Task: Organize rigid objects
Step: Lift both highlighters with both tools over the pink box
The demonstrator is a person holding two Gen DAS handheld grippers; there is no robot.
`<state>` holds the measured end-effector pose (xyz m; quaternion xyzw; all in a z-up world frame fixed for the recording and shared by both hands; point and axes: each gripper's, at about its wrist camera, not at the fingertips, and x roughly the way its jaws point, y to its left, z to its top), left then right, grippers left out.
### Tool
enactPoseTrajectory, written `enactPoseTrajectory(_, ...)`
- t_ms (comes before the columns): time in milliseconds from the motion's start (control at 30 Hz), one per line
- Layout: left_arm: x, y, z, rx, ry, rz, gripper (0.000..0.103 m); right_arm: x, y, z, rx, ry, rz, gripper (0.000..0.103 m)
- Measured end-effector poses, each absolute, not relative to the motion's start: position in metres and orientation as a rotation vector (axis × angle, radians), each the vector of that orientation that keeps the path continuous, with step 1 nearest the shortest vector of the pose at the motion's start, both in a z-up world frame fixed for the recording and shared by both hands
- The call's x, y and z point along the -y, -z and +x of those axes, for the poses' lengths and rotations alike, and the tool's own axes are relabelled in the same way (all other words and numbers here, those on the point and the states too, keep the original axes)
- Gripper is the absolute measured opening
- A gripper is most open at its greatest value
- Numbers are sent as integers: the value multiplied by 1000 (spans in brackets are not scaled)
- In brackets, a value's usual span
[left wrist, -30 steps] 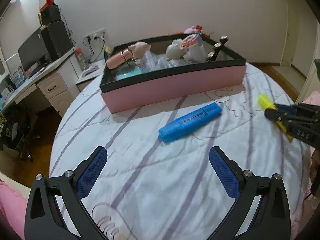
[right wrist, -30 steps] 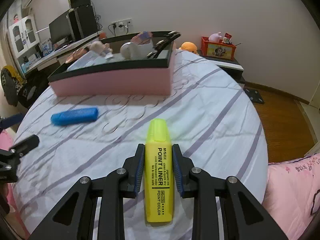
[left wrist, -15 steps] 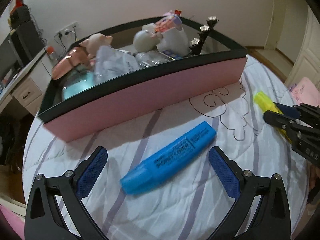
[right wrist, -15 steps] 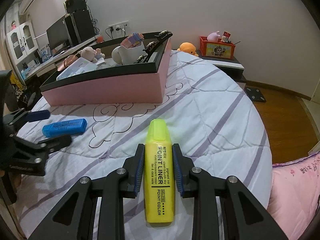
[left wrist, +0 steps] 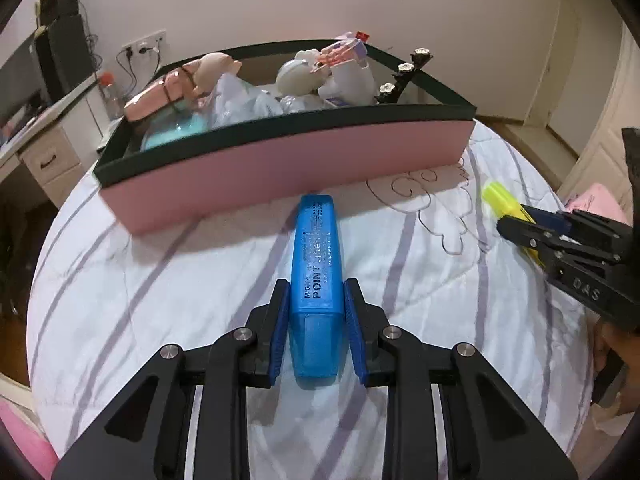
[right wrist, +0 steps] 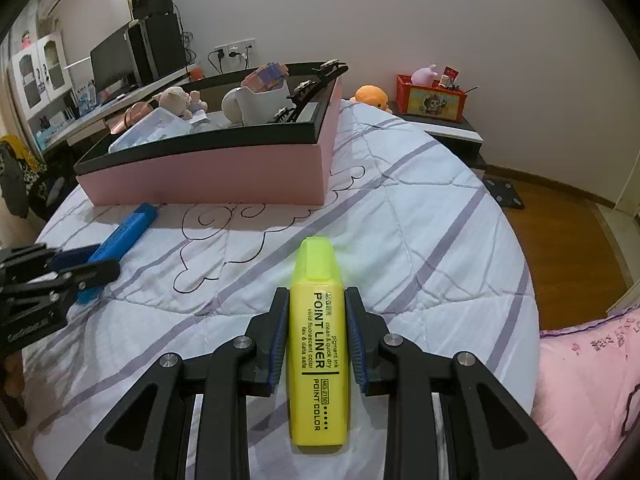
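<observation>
The left gripper (left wrist: 316,300) has just closed and pinches a blue highlighter (left wrist: 317,264), translucent, flat-sided, dark "POINT LINER" print, its far end near the pink box (left wrist: 280,168) on the striped bedspread (left wrist: 160,280); the right gripper (right wrist: 317,312) pinches a yellow highlighter (right wrist: 317,344), black lettering, cap forward, above the bedspread.

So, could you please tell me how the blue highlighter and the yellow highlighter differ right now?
The blue highlighter sits in the left gripper, the yellow highlighter in the right gripper. The blue one's far end reaches close to the pink box; the yellow one lies farther back on the bedspread. Both are clamped lengthwise between shut jaws.
</observation>
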<state>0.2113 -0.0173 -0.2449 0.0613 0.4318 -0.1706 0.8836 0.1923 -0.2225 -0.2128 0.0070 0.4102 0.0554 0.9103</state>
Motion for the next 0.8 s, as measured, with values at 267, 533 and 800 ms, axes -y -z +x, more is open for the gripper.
enactPoseTrajectory(267,-10,246,167,-894,231,145,30,206,210,184,-845,-133,16,28)
enactPoseTrajectory(533,-27,247,170,-892,192,107,36,160,211,182,-861,-221,-59,28)
enactPoseTrajectory(800,-16,252,181,-861,248,123,47,165,210,173,-866,-210,-54,28)
